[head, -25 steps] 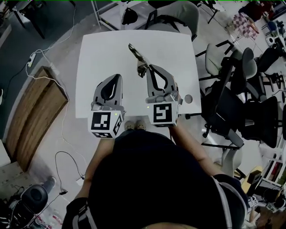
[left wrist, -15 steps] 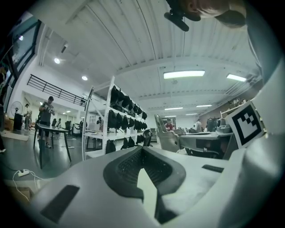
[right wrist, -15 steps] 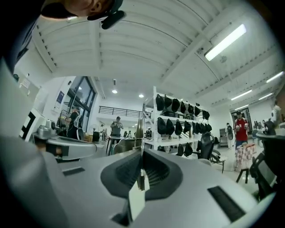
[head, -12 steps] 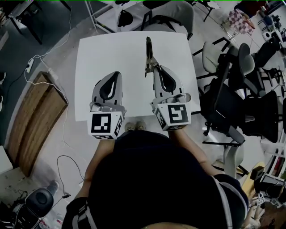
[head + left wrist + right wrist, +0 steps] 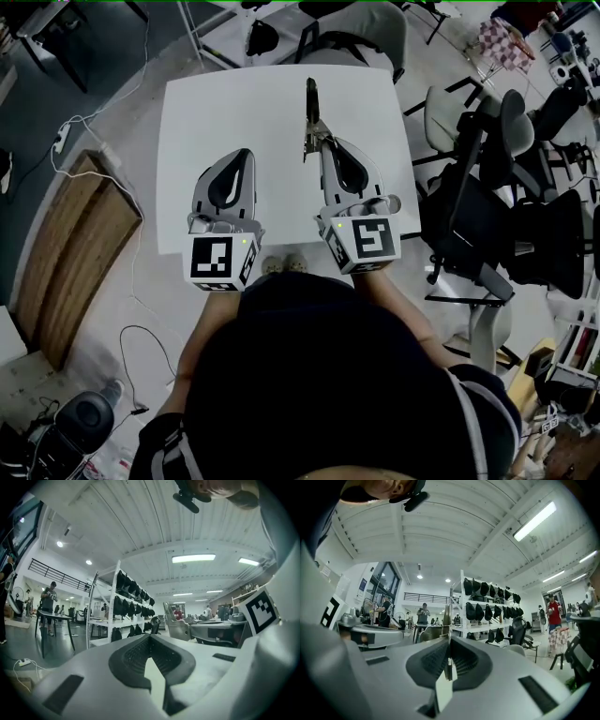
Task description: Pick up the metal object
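Observation:
A long, thin metal object point(image 5: 310, 117) reaches out from my right gripper point(image 5: 323, 143) toward the far edge of the white table point(image 5: 234, 103); the jaws are shut on its near end. In the right gripper view the metal object point(image 5: 446, 620) rises as a narrow strip from between the dark pads of the right gripper point(image 5: 449, 644). My left gripper point(image 5: 246, 154) hovers over the table's near left part, about a hand's width left of the right one. In its own view the left gripper point(image 5: 150, 637) has its pads together with nothing between them.
Black office chairs point(image 5: 487, 216) crowd the floor right of the table, and a grey chair point(image 5: 366, 28) stands at its far side. A wooden board point(image 5: 70, 253) and cables lie on the floor to the left.
Over the last second my right gripper swung the metal object from slanting far-left to pointing straight away. In the last half second nothing moved. The left gripper stayed put.

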Demonstrator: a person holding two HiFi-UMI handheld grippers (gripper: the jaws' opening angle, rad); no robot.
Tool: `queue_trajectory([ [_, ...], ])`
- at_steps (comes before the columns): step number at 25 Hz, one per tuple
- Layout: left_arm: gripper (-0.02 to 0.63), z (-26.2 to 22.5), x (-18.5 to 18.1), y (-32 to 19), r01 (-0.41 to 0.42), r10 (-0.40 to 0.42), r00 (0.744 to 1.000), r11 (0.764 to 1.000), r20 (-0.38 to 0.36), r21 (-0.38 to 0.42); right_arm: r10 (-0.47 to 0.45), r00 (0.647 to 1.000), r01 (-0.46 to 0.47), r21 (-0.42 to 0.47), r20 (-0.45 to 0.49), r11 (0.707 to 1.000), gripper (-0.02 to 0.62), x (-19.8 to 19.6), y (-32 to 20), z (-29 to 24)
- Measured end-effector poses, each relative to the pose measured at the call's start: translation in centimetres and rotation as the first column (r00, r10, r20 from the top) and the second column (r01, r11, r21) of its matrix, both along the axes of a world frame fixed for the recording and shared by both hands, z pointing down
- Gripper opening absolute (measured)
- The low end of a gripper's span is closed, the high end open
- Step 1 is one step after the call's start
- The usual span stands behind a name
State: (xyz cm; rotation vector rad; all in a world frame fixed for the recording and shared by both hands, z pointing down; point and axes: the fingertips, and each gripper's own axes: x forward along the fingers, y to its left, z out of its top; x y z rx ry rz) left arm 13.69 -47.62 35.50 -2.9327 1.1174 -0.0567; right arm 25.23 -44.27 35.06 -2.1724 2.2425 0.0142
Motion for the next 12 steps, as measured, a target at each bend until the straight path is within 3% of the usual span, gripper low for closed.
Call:
queue_trajectory([
  [12,0.021,0.13,0.10,0.19,0.002,-0.002,1.000,1.000,0.001,0.001,-0.009,1.000,0.008,-0.012,-0.003,1.000,0.028,-0.07,0.34,0.39],
])
